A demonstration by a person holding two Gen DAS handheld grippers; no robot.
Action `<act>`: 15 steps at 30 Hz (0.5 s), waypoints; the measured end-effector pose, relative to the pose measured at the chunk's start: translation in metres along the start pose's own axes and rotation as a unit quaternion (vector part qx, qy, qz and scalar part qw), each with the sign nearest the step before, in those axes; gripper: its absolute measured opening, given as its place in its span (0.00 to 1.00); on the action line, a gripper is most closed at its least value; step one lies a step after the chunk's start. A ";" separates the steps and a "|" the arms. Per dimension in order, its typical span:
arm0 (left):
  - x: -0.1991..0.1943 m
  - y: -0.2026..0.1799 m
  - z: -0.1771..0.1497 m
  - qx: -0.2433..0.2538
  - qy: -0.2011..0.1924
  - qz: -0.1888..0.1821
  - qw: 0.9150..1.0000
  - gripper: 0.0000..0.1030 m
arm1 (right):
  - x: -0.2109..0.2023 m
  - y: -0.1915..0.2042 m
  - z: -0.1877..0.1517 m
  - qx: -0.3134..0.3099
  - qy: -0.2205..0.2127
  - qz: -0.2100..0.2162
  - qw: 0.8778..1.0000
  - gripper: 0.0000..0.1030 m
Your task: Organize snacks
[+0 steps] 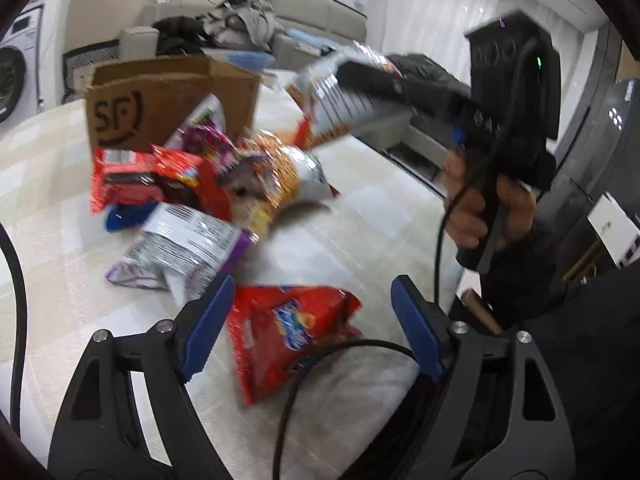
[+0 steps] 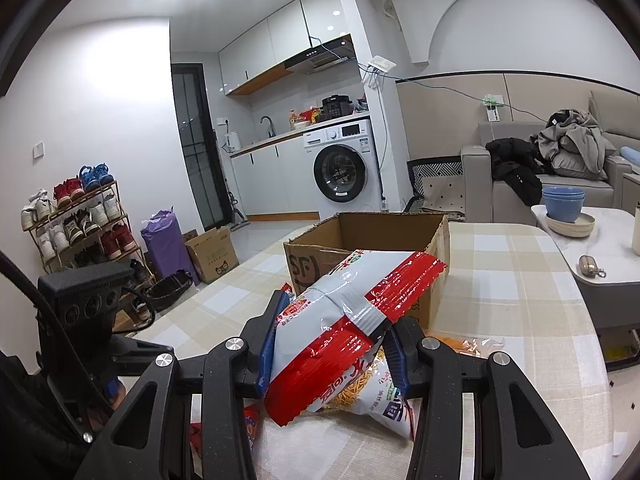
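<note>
2 crinkly foil packets (image 1: 288, 340), 1 in the right tool (image 2: 332, 344).

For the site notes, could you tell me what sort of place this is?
Most likely a small home apartment: a washing machine under a kitchen counter, a sofa heaped with clothes, and a shoe rack.

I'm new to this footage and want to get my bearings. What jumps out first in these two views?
The red-and-white snack bag clamped in the right gripper, held up in front of the open cardboard box on the checked tablecloth. In the left wrist view, a bright jumble of snack packets lies in front of that box, and a red packet sits on the cloth between the left gripper's open blue fingers.
</note>
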State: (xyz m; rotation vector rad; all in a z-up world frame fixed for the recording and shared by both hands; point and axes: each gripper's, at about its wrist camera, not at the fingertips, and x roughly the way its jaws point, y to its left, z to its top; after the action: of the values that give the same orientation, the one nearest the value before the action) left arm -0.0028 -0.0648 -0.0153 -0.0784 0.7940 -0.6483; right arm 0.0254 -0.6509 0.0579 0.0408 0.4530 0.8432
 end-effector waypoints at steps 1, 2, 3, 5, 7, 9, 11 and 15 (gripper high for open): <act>0.004 -0.001 0.000 0.001 0.009 0.001 1.000 0.76 | 0.000 0.000 0.000 0.000 0.000 0.000 1.000 0.44; 0.009 -0.001 -0.001 -0.002 0.017 0.008 1.000 0.76 | -0.001 0.000 0.000 0.001 -0.001 0.000 1.000 0.44; 0.013 0.001 -0.001 -0.006 0.025 0.011 1.000 0.76 | -0.001 -0.001 0.001 0.001 -0.001 0.001 1.000 0.44; 0.022 0.008 -0.003 -0.022 0.039 0.013 0.999 0.76 | 0.000 -0.001 0.001 0.001 -0.001 0.002 1.000 0.44; 0.028 0.015 -0.004 -0.040 0.053 0.022 0.998 0.76 | 0.000 0.000 0.000 -0.001 -0.001 0.002 1.000 0.44; 0.035 0.023 -0.007 -0.057 0.071 0.026 0.996 0.76 | 0.000 0.000 0.000 0.000 0.000 0.003 1.000 0.44; 0.037 0.022 -0.009 -0.056 0.073 0.029 0.995 0.76 | -0.001 0.000 -0.001 0.000 0.000 0.003 1.000 0.44; 0.047 0.006 -0.010 -0.019 0.077 0.059 0.995 0.68 | 0.001 0.001 -0.002 0.000 0.003 0.005 1.000 0.44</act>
State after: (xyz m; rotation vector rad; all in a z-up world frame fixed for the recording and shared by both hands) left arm 0.0179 -0.0848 -0.0537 -0.0164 0.9538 -0.5313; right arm 0.0249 -0.6498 0.0560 0.0397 0.4587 0.8529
